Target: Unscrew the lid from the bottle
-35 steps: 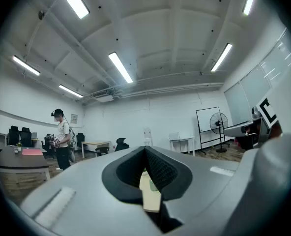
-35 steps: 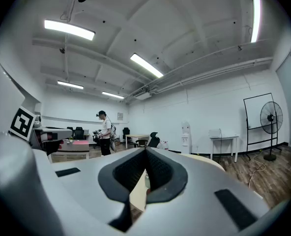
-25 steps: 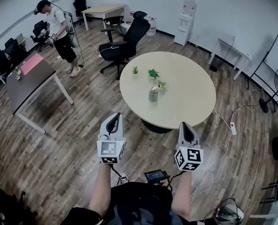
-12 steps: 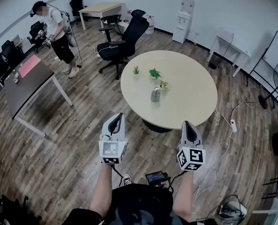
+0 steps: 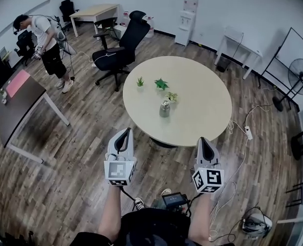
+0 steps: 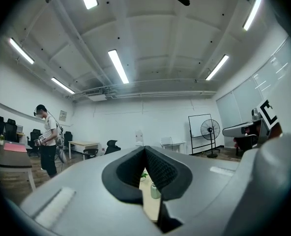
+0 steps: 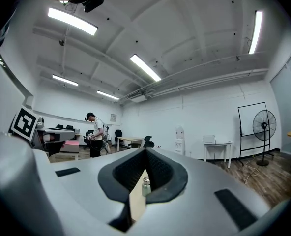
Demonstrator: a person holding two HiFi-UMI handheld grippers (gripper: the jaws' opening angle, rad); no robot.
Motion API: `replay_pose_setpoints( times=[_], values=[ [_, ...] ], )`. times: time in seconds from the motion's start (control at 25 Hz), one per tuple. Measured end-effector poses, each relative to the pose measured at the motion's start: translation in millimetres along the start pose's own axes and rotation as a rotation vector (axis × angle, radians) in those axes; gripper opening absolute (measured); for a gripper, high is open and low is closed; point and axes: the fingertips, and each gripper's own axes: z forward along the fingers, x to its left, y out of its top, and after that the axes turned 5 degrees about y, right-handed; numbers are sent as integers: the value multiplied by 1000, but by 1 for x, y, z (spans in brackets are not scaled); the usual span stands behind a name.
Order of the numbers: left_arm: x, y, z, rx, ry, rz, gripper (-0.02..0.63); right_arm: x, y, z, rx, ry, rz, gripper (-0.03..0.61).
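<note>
Head view: the bottle (image 5: 165,108), lid (image 5: 165,103) on, stands mid-tabletop (image 5: 202,111), well ahead of the left gripper (image 5: 126,131) and right gripper (image 5: 201,140). Left gripper view: fingers closed, empty. Right gripper view: likewise. The bottle looks rigid, smooth, probably slippery; body and lid offer the holds.

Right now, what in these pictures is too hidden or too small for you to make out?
Bottle, head view: too small to tell its contents or how tight the lid sits.
The person's hands, head view: hidden beneath the left gripper and right gripper.
Table, both gripper views: only a sliver shows under the touching jaw tips; each gripper's body covers the rest.
</note>
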Motion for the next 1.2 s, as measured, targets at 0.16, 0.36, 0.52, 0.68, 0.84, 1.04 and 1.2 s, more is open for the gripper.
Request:
replay_pose_setpoints(
  times=[0.16, 0.36, 0.52, 0.68, 0.84, 1.04, 1.2],
  values=[
    [-3, 4, 30, 6, -5, 15, 2, -21, -3, 26, -10, -6, 33, 5],
    [-14, -4, 90, 19, -13, 71, 2, -58, -13, 89, -9, 41, 27, 5],
    [-27, -1, 145, 38, 23, 105, 2, -96, -14, 141, 11, 97, 24, 3],
    [-35, 4, 187, 51, 62, 94, 2, -131, -12, 179, 22, 139, 50, 5],
    [-33, 4, 212, 63, 85, 97, 2, -148, -16, 206, 21, 152, 97, 3],
    [-28, 6, 232, 54, 74, 104, 2, -138, -12, 226, 27, 161, 68, 3],
    [-27, 1, 244, 41, 35, 95, 2, -129, -4, 238, 19, 142, 16, 5]
  ],
)
